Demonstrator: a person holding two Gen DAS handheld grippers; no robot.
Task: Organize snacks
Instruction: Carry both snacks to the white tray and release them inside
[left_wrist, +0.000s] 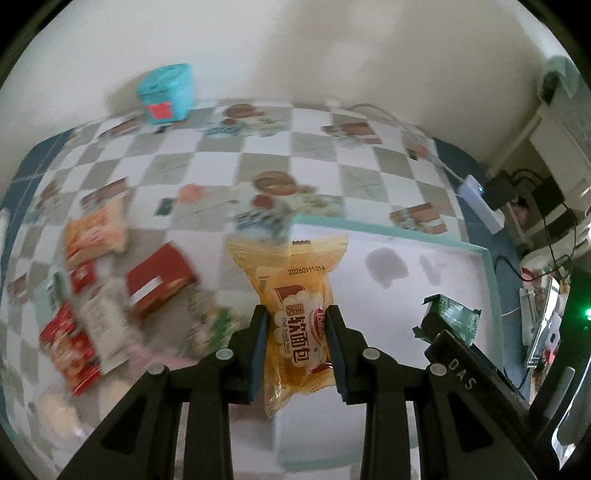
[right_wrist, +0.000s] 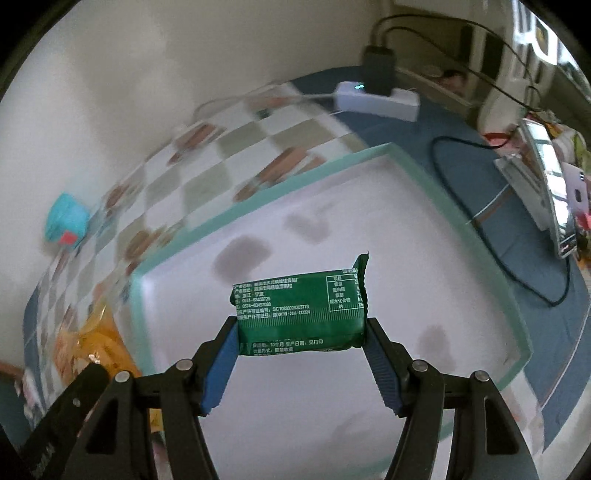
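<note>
Over the white tray (left_wrist: 424, 236), the left tool (left_wrist: 295, 343) clamps a yellow bread packet (left_wrist: 295, 295); only the right view shows the right tool (right_wrist: 301, 343) clamped on a green snack packet (right_wrist: 299, 314).

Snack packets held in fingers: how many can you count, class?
2. The yellow bread packet is in the left gripper, and the green packet in the right gripper, both over the white bin.
</note>
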